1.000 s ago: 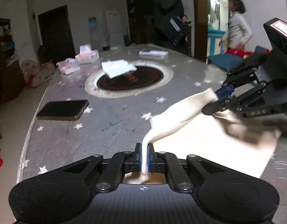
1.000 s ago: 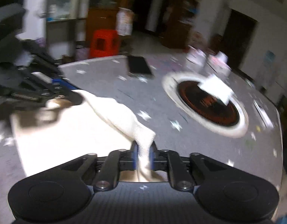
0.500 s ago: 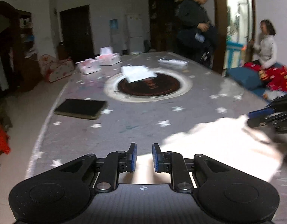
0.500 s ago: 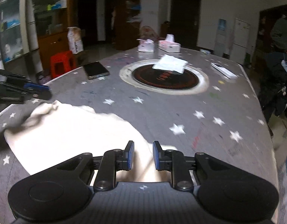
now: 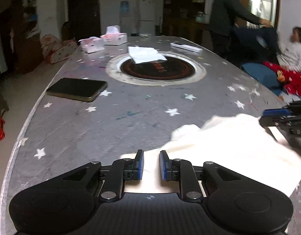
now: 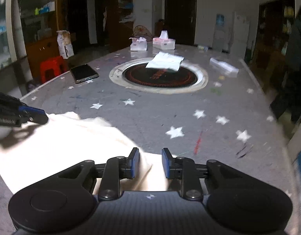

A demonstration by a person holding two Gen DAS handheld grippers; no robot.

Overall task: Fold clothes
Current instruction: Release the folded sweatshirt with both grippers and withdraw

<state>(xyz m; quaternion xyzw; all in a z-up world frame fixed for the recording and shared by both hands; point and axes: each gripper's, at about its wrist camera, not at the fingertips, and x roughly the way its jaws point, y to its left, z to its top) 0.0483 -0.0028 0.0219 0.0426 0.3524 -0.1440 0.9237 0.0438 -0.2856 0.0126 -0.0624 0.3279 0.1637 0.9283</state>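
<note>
A cream-white garment [image 5: 228, 145] lies flat and folded on the near end of the grey star-patterned table [image 5: 130, 117]; it also shows in the right wrist view [image 6: 62, 145]. My left gripper [image 5: 151, 164] is open and empty, with its jaws over the garment's near left edge. My right gripper [image 6: 148, 162] is open and empty over the garment's near right edge. Each gripper shows at the side of the other's view: the right one [image 5: 283, 117], the left one [image 6: 19, 113].
A black phone [image 5: 77, 89] lies on the left of the table. A round dark inset [image 5: 158, 69] in the middle carries a folded white cloth [image 5: 145, 55]. Tissue boxes [image 5: 113, 38] and a white box [image 5: 185, 47] stand at the far end. Two people [image 5: 228, 17] are at the far right.
Both grippers have let go of the garment's edge and opened wider. The garment has dropped flat onto the table. Both grippers have drawn back toward the near edge.
</note>
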